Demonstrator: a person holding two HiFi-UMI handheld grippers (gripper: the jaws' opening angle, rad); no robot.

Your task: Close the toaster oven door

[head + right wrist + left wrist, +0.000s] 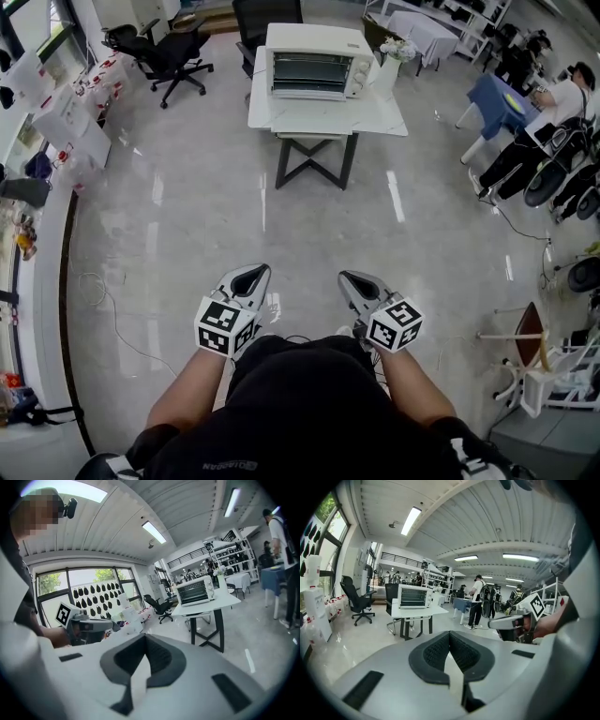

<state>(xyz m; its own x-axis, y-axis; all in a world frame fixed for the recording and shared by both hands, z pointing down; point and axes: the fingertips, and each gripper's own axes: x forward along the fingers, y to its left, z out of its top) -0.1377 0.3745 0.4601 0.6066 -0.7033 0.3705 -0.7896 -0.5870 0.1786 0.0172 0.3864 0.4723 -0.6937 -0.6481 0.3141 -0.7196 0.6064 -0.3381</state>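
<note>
The white toaster oven (317,62) stands on a white table (328,118) far ahead across the floor, its glass door upright against the front. It also shows in the left gripper view, toaster oven (415,596), and in the right gripper view, toaster oven (196,590). Both grippers are held close to the person's body, far from the table. My left gripper (253,273) is shut with nothing in it, its pads (440,651) together. My right gripper (354,278) is shut and empty too, pads (157,656) meeting.
Black office chairs (169,52) stand at the back left, another (267,19) behind the table. A white vase (387,67) sits beside the oven. People sit at desks on the right (544,122). A cable (103,305) trails on the floor at left; a stool (532,361) stands at right.
</note>
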